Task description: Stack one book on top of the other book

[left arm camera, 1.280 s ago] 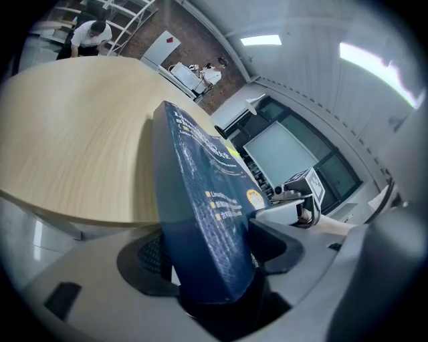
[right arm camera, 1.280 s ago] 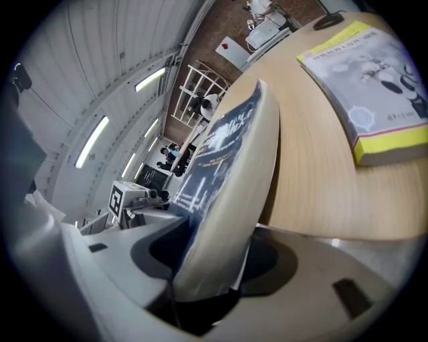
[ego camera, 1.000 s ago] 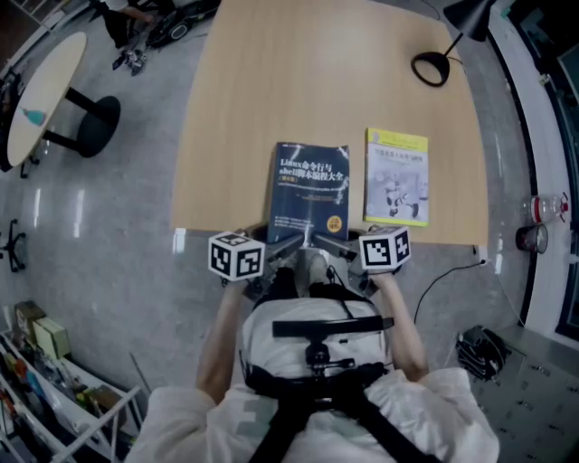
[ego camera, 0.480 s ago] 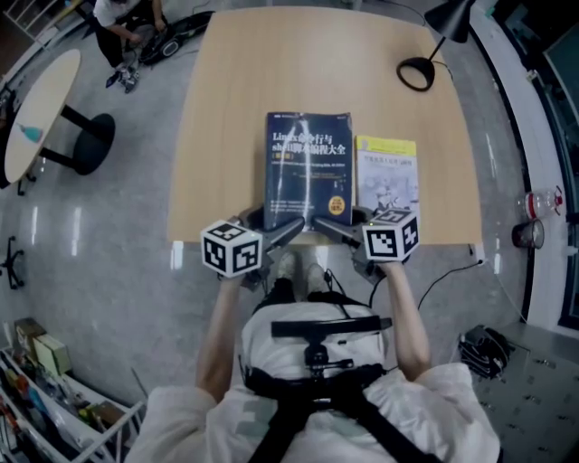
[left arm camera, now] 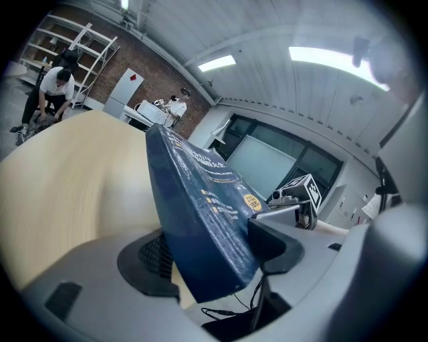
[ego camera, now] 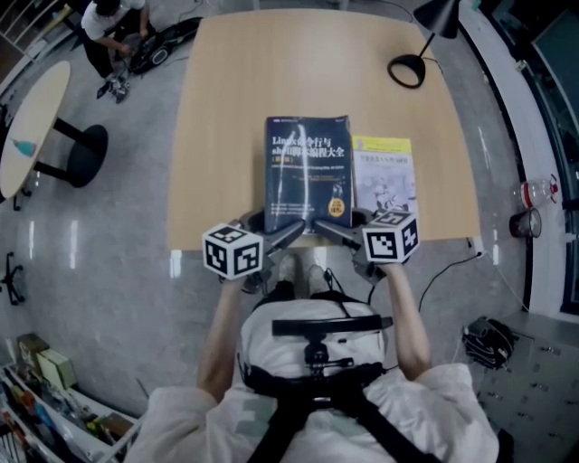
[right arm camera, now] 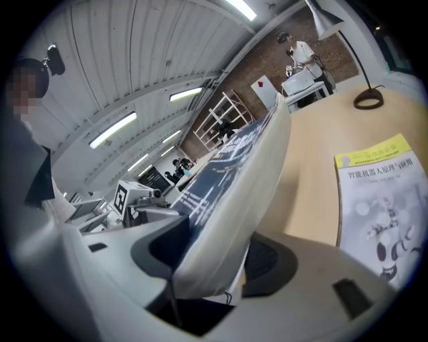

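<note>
A dark blue book (ego camera: pixel 308 172) is held above the wooden table (ego camera: pixel 226 108) by its near edge. My left gripper (ego camera: pixel 285 233) is shut on its near-left corner and my right gripper (ego camera: pixel 330 231) on its near-right corner. In the left gripper view the blue book (left arm camera: pixel 200 207) stands tilted between the jaws of the left gripper (left arm camera: pixel 214 250). In the right gripper view its page edge (right arm camera: pixel 234 194) fills the jaws of the right gripper (right arm camera: pixel 214 257). A yellow-and-white book (ego camera: pixel 384 176) lies flat on the table just right of the blue one, also seen as the yellow book (right arm camera: pixel 378 207).
A black desk lamp (ego camera: pixel 407 70) stands at the table's far right corner. A round side table (ego camera: pixel 36 118) is at the left, with a person (ego camera: pixel 109 23) crouching on the floor beyond it. Bottles (ego camera: pixel 534 194) stand on a ledge at the right.
Both grippers have risen with the blue book and carried it a little away from the table's near edge; it now looks larger. Over the last half second nothing has moved.
</note>
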The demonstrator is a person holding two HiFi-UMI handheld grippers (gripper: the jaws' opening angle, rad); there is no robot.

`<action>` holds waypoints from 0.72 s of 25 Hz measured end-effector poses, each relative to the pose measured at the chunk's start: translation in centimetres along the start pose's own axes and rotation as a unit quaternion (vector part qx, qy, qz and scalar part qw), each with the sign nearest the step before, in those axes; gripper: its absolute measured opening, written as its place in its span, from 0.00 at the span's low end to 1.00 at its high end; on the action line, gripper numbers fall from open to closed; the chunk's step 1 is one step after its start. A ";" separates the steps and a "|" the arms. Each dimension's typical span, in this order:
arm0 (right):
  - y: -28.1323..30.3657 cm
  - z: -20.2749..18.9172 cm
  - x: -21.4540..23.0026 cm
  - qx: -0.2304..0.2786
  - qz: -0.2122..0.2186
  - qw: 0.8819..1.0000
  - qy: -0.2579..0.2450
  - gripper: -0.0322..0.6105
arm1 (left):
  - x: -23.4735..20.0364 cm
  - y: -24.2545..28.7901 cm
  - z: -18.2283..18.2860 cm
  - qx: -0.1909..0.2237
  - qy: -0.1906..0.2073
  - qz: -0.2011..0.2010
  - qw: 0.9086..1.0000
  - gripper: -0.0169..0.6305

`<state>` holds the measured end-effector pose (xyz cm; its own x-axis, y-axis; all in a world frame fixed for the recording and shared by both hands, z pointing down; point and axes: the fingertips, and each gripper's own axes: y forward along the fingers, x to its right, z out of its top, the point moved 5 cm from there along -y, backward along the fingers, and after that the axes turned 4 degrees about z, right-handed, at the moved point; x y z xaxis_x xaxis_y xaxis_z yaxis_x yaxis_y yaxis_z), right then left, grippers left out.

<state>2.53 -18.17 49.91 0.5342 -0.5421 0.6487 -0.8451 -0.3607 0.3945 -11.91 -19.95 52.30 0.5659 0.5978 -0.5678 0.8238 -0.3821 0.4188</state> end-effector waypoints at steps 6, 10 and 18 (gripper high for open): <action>0.2 0.1 -0.2 0.010 -0.004 1.000 -0.005 0.42 | -0.2 -0.1 0.2 -0.002 0.012 -0.007 1.000 0.54; -1.0 -0.2 0.2 0.019 -0.002 1.000 0.002 0.42 | 0.8 0.7 0.3 -0.010 0.016 -0.002 1.000 0.54; -9.1 -2.2 4.5 0.009 0.011 1.000 0.001 0.42 | 7.0 7.4 -1.7 -0.003 0.001 0.012 1.000 0.54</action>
<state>12.58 -15.73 50.68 0.5149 -0.5481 0.6592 -0.8564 -0.3624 0.3677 -1.92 -17.39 52.61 0.5853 0.5895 -0.5567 0.8098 -0.3916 0.4368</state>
